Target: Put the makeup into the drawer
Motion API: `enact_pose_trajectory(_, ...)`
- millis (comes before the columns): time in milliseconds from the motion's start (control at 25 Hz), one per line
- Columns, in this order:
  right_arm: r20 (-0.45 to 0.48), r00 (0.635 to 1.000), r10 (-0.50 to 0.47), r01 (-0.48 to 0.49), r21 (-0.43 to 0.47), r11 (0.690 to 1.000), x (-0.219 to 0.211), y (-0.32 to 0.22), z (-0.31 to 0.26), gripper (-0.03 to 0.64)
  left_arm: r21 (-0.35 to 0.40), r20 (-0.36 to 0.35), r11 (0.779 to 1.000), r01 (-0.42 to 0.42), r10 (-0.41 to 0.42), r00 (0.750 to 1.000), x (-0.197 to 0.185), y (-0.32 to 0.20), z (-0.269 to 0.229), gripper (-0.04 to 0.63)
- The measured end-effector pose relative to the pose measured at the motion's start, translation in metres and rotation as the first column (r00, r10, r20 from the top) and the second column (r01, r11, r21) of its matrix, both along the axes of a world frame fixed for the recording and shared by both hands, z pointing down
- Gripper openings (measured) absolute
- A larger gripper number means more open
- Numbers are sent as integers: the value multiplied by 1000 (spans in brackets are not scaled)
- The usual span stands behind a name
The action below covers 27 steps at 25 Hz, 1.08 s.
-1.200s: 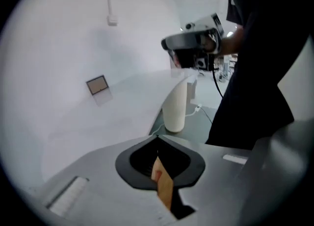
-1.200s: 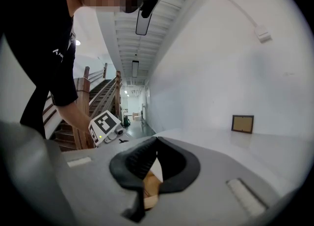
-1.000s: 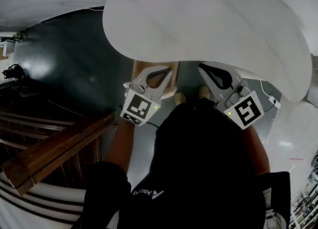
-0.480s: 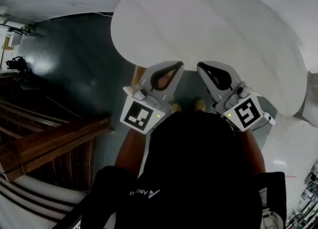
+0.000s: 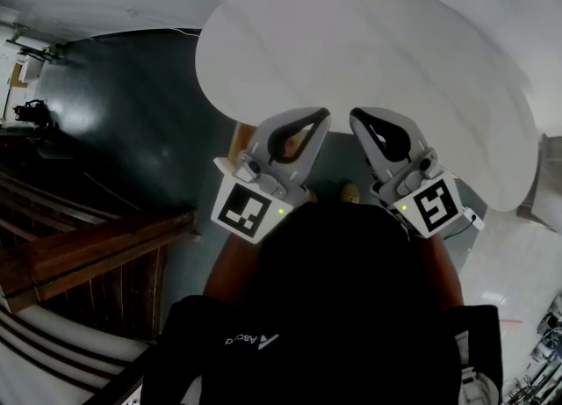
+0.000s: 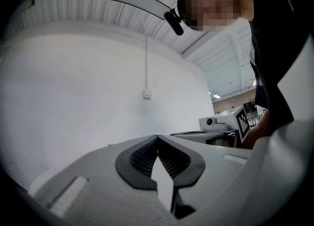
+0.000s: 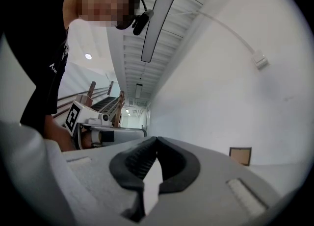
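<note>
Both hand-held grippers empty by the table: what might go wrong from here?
Left hand-held gripper and right hand-held gripper are shut and empty; reaching without opening could shove things. No makeup or drawer is in view; the task may stall. Stairs lie close on the left: a misstep risk.

Dim, fisheye-warped, bright white glare.

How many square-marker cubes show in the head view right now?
2. The left cube sits on the left gripper, left of centre; the right cube on the right gripper, right of centre. Nothing suggests a hidden third.
</note>
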State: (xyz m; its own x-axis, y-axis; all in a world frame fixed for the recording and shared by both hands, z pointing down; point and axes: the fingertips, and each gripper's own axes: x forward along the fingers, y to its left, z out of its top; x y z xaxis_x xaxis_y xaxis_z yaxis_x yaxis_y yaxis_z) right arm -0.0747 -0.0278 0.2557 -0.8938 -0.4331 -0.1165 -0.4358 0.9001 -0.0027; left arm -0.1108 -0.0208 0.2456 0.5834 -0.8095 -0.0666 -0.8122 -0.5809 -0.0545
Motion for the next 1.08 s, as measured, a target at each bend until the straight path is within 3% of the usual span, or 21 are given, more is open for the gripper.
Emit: enact_pose_trajectory(1080,-9,1000,-5,5,-23,1000,13,-4,6,3,-22,13,1000,-18,19,1000,16,-6,4,11)
